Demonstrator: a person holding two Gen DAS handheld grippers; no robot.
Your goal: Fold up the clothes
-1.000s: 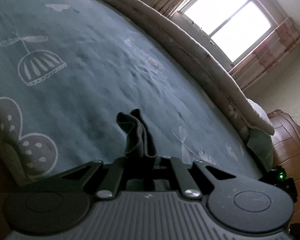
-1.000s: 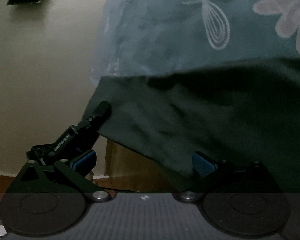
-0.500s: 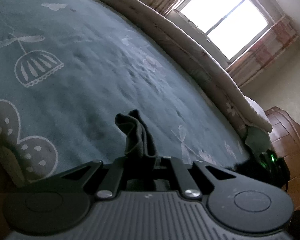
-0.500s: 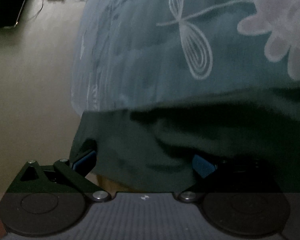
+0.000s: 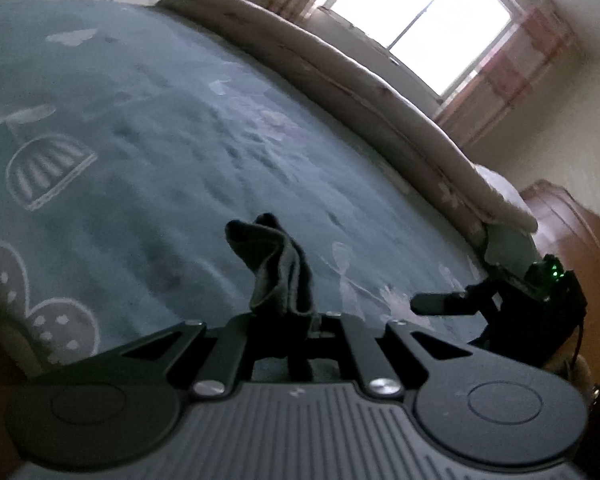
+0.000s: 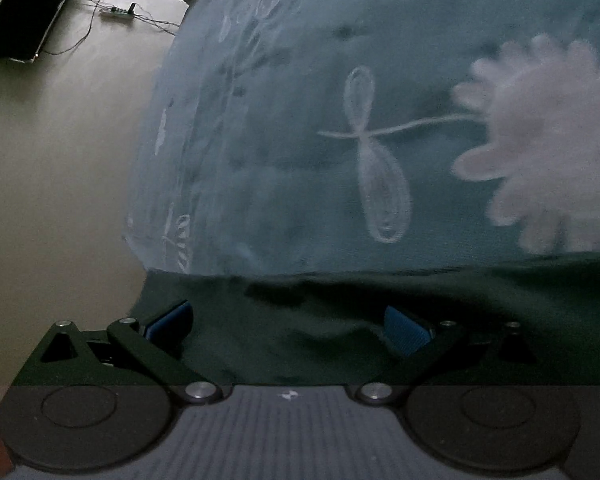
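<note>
Since a second ago, we are seeing the right gripper (image 5: 440, 303) coming into the left wrist view at the bed's far corner, and in its own view more of the teal bedspread (image 6: 300, 140) is filling the frame. The dark green garment (image 6: 340, 320) is now covering both of its blue pads (image 6: 404, 330), which are standing wide apart with cloth draped between them, clamping nothing. Our left gripper (image 5: 284, 320) is still pinching a bunched corner of the garment (image 5: 278, 268), jaws closed on it, the tuft sticking up. The garment is lying along the bedspread's near edge; beyond it the bedspread (image 5: 160, 152) is stretching open to the rolled quilt (image 5: 340, 76). We are finding no readable writing.
</note>
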